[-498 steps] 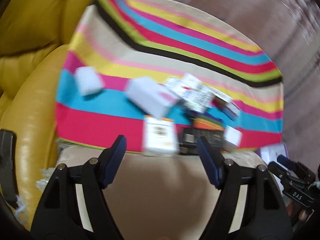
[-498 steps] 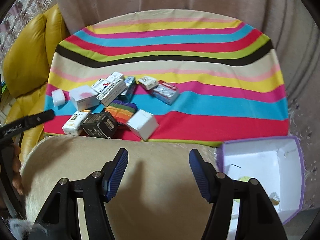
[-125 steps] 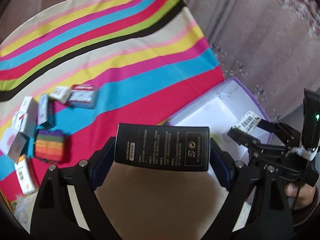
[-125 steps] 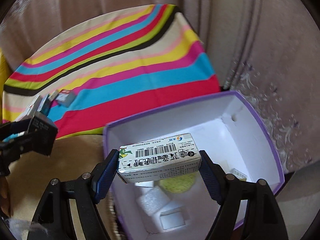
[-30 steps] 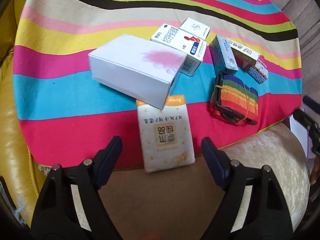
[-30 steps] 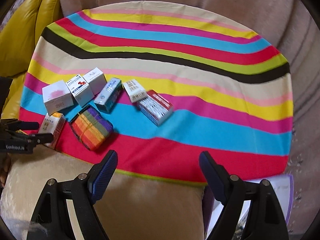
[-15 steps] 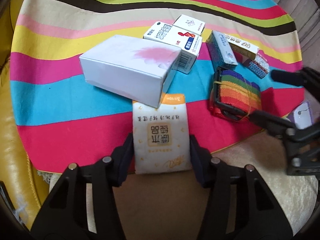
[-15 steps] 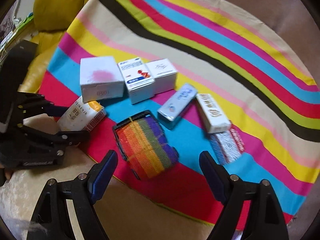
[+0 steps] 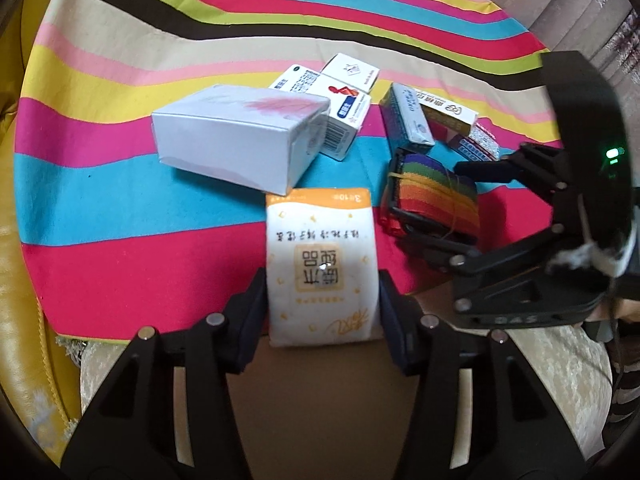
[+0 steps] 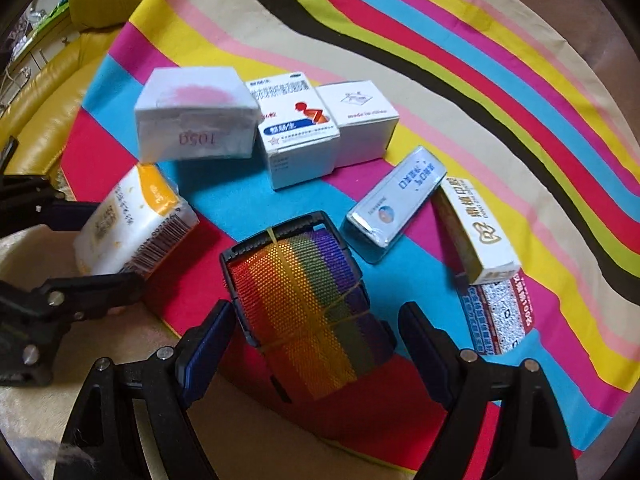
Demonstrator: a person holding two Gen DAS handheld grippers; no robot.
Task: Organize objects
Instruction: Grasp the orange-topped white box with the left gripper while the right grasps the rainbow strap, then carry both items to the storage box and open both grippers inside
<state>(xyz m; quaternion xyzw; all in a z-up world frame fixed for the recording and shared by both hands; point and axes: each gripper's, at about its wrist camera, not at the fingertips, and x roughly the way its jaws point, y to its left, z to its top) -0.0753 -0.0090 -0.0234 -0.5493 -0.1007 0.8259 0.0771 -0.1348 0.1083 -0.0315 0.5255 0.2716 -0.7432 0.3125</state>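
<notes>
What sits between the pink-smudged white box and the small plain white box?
The red-and-blue printed medicine box stands between the pink-smudged white box and the small white box, touching both; clearest in the right wrist view.

silver-red box half hidden, print blurred

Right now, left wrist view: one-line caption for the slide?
Left gripper clamped on the white-and-orange tissue pack at the striped cloth's edge, right gripper straddling the rainbow strap.

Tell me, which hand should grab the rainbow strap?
Right, probably. The right gripper already hangs over the rainbow strap, jaws closing either side of it. The left gripper is busy, shut on the tissue pack.
</notes>
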